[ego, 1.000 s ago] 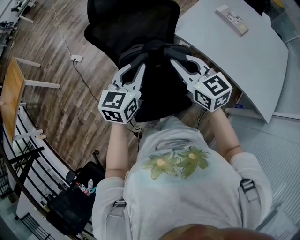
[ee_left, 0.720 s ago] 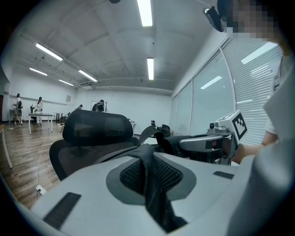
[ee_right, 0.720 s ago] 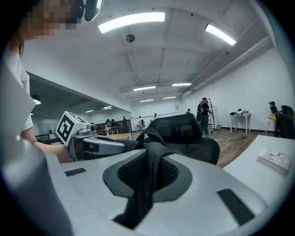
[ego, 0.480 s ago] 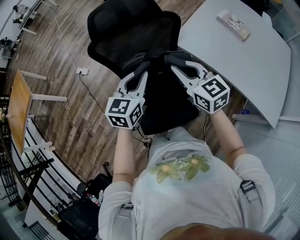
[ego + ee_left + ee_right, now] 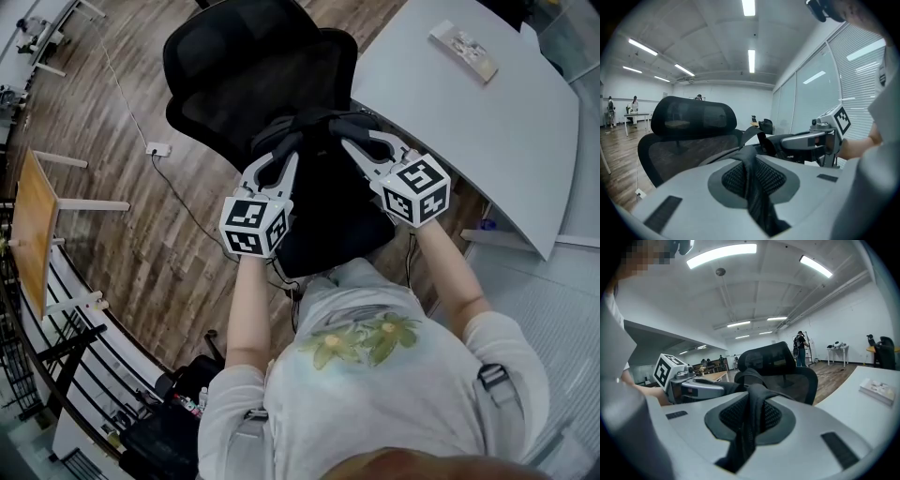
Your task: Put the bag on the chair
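Note:
A black bag (image 5: 328, 202) hangs over the seat of a black mesh office chair (image 5: 248, 80); whether it touches the seat I cannot tell. My left gripper (image 5: 275, 150) is shut on one black shoulder strap (image 5: 752, 187), which runs up between its jaws. My right gripper (image 5: 361, 141) is shut on the other strap (image 5: 751, 425). The two grippers face each other across the top of the bag: the right gripper (image 5: 808, 139) shows in the left gripper view, the left gripper (image 5: 693, 387) in the right gripper view. The chair's headrest (image 5: 693, 117) stands behind the bag.
A grey curved table (image 5: 497, 112) with a small flat box (image 5: 462, 44) stands close on the right of the chair. A cable and socket (image 5: 156, 148) lie on the wooden floor at left, beside a small wooden table (image 5: 33, 220). A dark case (image 5: 159, 436) sits by the railing.
Both grippers have come a little closer together, still holding the bag's straps over the chair seat. The head view has shifted slightly.

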{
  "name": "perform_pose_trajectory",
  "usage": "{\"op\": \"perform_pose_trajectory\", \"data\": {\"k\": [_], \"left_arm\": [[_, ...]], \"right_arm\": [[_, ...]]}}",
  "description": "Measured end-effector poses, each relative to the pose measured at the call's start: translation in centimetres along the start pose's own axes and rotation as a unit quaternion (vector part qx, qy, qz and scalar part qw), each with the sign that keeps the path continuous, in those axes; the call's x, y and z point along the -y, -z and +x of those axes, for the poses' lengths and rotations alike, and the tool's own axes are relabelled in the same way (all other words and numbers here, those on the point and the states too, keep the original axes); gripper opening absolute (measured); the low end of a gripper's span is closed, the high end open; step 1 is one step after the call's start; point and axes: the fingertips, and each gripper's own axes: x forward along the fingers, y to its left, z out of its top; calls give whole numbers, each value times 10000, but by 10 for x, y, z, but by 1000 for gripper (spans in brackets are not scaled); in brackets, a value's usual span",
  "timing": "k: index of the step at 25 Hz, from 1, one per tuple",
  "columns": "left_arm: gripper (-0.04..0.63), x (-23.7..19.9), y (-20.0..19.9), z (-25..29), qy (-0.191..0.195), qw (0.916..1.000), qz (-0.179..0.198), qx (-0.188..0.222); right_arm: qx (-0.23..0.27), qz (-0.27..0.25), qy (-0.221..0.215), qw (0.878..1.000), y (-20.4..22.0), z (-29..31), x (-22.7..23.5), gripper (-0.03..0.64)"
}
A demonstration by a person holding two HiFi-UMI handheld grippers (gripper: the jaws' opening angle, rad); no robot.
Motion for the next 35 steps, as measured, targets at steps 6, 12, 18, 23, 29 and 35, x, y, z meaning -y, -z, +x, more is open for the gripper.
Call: {"op": "perform_pose_trajectory", "data": {"k": [6,12,18,23,29,35], "left_arm": [[63,-4,19,14,2,9997,-146,-212],[63,-4,28,18,69,9995,-136,-289],[63,-9,38,21,54,9992,-86,-398],[63,-15,48,22,9,9985,-119,-530],[63,-20,65,23,-106,9974,-214,-678],[64,-25,84,27,-204,9960,-293,-818]], "right_arm": [[-177,113,25,9998,16,7,11,51],[-261,200,59,9994,27,8,16,51],[-273,234,18,9993,33,15,18,51],[-342,173,-33,9993,40,21,17,51],[-475,126,-62,9988,53,28,15,51],[-666,102,-128,9976,71,37,13,51]]}}
